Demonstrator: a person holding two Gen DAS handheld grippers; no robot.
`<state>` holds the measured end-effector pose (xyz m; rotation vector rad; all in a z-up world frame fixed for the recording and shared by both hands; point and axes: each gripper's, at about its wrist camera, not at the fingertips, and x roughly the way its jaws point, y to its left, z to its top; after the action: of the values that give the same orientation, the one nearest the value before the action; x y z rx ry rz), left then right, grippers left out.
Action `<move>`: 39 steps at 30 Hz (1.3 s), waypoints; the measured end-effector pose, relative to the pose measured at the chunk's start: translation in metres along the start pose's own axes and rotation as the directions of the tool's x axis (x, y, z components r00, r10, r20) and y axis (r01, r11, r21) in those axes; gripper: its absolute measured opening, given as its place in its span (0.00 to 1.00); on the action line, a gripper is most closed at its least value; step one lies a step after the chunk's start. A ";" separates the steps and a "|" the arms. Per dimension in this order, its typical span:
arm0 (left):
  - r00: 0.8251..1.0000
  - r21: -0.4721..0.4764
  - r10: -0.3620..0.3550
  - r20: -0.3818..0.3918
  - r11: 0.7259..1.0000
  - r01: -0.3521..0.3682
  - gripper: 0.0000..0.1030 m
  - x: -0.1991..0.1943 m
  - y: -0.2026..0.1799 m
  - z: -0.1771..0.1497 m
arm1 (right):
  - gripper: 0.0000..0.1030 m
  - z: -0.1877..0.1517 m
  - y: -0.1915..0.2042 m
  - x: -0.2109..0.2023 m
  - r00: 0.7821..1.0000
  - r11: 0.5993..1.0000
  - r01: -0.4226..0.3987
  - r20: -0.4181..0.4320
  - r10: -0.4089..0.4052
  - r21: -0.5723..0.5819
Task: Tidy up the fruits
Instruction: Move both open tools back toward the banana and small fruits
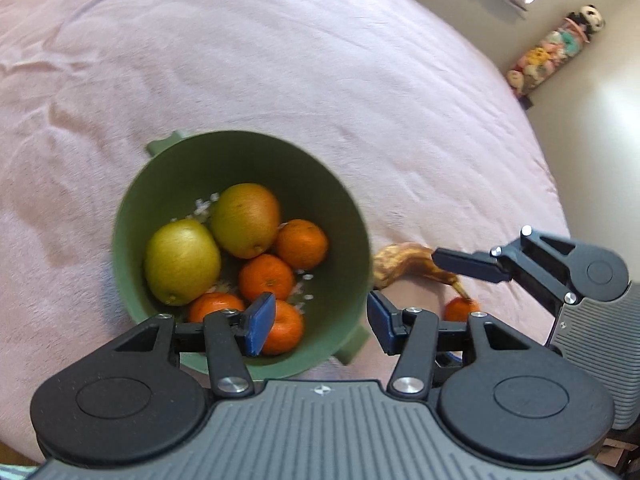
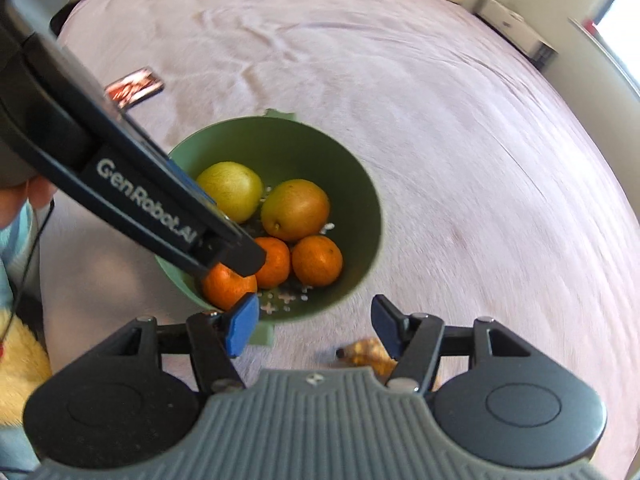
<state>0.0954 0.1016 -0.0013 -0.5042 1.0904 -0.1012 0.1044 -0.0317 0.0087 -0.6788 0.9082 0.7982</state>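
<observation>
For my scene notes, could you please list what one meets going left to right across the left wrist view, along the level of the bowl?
Green bowl → banana → loose orange → right gripper.

A green colander (image 1: 328, 184) under the left claw (image 1: 320, 320) holds two yellow-green pears (image 1: 182, 262) and four tangerines (image 1: 266, 276). A spotted banana (image 1: 404, 264) and another tangerine (image 1: 460, 309) lie on the bed beside the right claw (image 2: 312, 326).

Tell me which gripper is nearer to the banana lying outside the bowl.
Right. The right gripper hangs open almost directly over the banana, while the left gripper sits open over the green bowl's near rim, beside the banana.
</observation>
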 end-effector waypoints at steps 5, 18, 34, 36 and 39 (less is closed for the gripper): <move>1.000 0.060 -0.019 0.019 0.998 0.018 0.59 0.001 -0.018 -0.005 | 0.59 -0.028 -0.013 -0.019 0.998 0.981 0.054 0.013 -0.058 0.188; 0.996 0.194 -0.090 0.024 0.977 0.083 0.59 0.017 -0.064 -0.029 | 0.64 -0.105 -0.040 -0.044 0.977 0.782 0.180 -0.014 -0.214 0.596; 0.988 0.325 -0.154 -0.029 0.933 0.155 0.58 0.065 -0.098 -0.071 | 0.50 -0.173 -0.056 -0.023 0.965 0.660 0.262 -0.174 -0.197 0.704; 0.986 0.344 -0.160 -0.037 0.925 0.163 0.57 0.071 -0.100 -0.076 | 0.49 -0.177 -0.058 -0.019 0.965 0.658 0.261 -0.184 -0.186 0.706; 0.985 0.360 -0.166 -0.050 0.917 0.173 0.54 0.080 -0.102 -0.081 | 0.42 -0.180 -0.058 -0.015 0.969 0.660 0.248 -0.186 -0.165 0.709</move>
<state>0.0796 -0.0418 -0.0521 -0.2623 1.0151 -0.4541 0.0725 -0.2096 -0.0502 -0.0986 1.1222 0.1372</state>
